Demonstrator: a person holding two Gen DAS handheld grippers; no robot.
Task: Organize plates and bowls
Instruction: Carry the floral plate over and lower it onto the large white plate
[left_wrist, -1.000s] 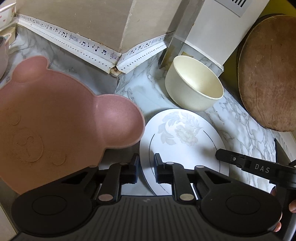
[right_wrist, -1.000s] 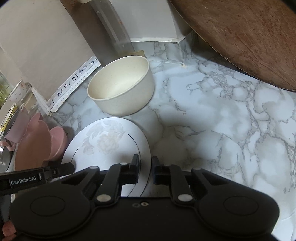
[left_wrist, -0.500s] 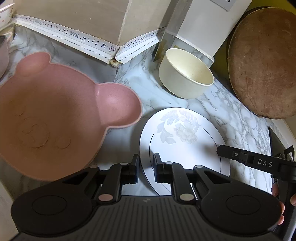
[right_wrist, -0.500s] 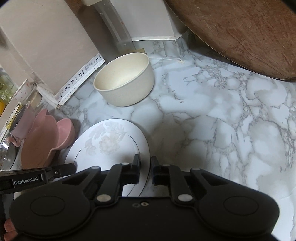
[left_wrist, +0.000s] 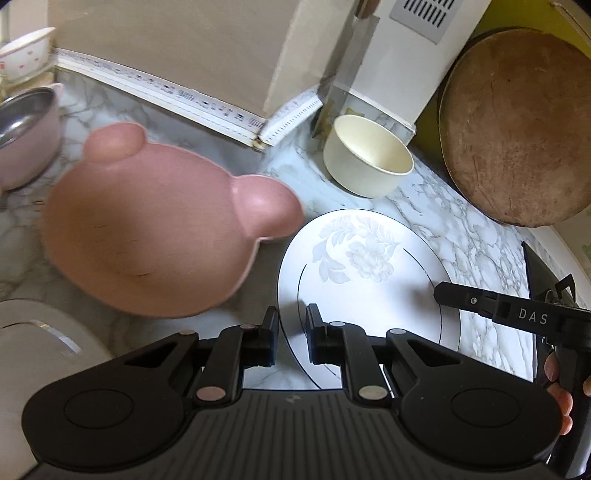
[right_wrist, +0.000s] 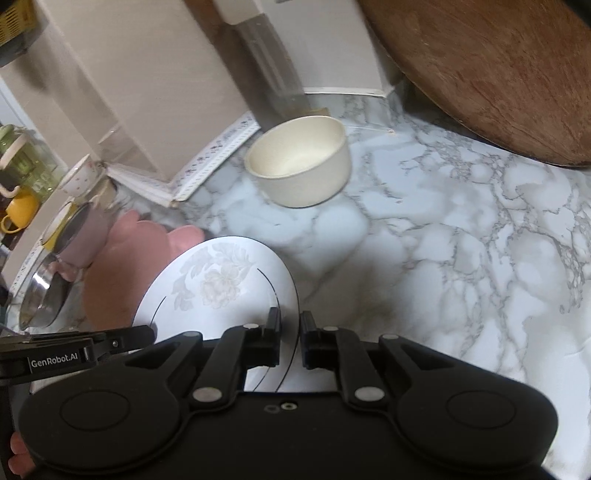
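Here both claws pinch opposite edges of the floral plate (left_wrist: 365, 280).

Both tools point steeply downward: the left tool (left_wrist: 291, 334) and the right tool (right_wrist: 290, 341) each have jaws nearly closed, pinching a rim, fingers (left_wrist: 559, 397) wrapping one handle.

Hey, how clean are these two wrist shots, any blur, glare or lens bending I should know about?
Left wrist view: the pink bear plate is smeared by motion blur, the floral plate stays crisp, and the fisheye bows the wall trim. Right wrist view: softer overall, the cream bowl and far wall are blurred, with a mild sheen on the marble counter.
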